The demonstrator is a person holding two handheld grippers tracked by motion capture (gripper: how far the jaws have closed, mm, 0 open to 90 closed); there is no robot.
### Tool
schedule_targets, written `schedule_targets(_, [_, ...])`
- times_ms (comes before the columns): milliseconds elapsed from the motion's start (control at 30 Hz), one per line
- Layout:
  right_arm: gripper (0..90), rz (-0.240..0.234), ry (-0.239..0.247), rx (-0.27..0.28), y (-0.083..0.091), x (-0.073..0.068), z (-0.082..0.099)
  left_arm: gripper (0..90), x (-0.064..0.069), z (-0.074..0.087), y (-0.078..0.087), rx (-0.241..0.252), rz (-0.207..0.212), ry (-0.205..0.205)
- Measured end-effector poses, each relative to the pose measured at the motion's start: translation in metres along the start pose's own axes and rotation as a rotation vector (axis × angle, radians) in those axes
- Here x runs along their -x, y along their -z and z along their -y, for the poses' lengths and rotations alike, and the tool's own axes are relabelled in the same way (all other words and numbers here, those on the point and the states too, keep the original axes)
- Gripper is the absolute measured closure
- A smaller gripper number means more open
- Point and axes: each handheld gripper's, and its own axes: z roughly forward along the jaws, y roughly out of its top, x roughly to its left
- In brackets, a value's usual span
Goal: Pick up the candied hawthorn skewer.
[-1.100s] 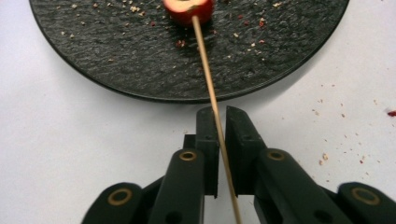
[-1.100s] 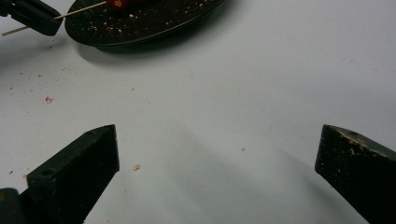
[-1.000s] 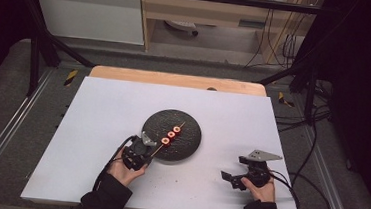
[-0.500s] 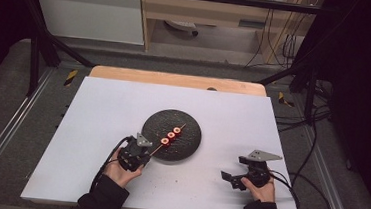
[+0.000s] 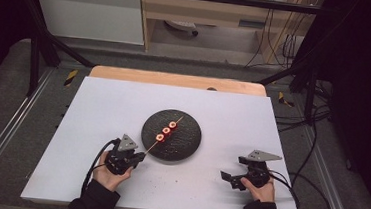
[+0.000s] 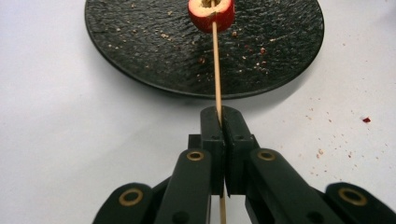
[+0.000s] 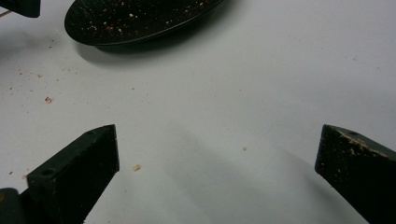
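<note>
Setting: a white table [image 5: 123, 104] inside a dark frame, with a wooden strip along its far edge and cables on the floor to the right.
Plate: a round black plate [image 5: 185, 144] sits near the middle of the table, dusted with red and pale crumbs.
Skewer: a thin wooden skewer [image 6: 216, 70] lies slantwise across the plate, its near end sticking out past the plate's near-left rim.
Fruit rings: three red rings [image 5: 165, 131] with pale centres are threaded along the skewer over the plate.
Left gripper: the left gripper [image 6: 222, 122] has its jaws pressed together, pinching the skewer's near end just off the plate.
Right gripper: the right gripper [image 5: 232, 180] rests on the table to the near right, well apart from the plate, jaws spread and holding nothing.
Progress: the threading looks done, with all three rings on the stick.
Left to do: probably lifting or shifting the loaded skewer; no loose rings lie on the plate.
</note>
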Motion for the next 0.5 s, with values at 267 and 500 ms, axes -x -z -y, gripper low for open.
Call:
schedule_targets(267, [0.8, -0.005, -0.009, 0.005, -0.001, -0.001, 0.0, 88.2, -0.007, 0.014, 0.01, 0.077, 0.012, -0.002])
schedule_targets(500, [0.6, -0.01, -0.015, 0.021, -0.002, -0.004, -0.001, 88.2, -0.007, 0.022, 0.017, 0.114, 0.036, -0.002])
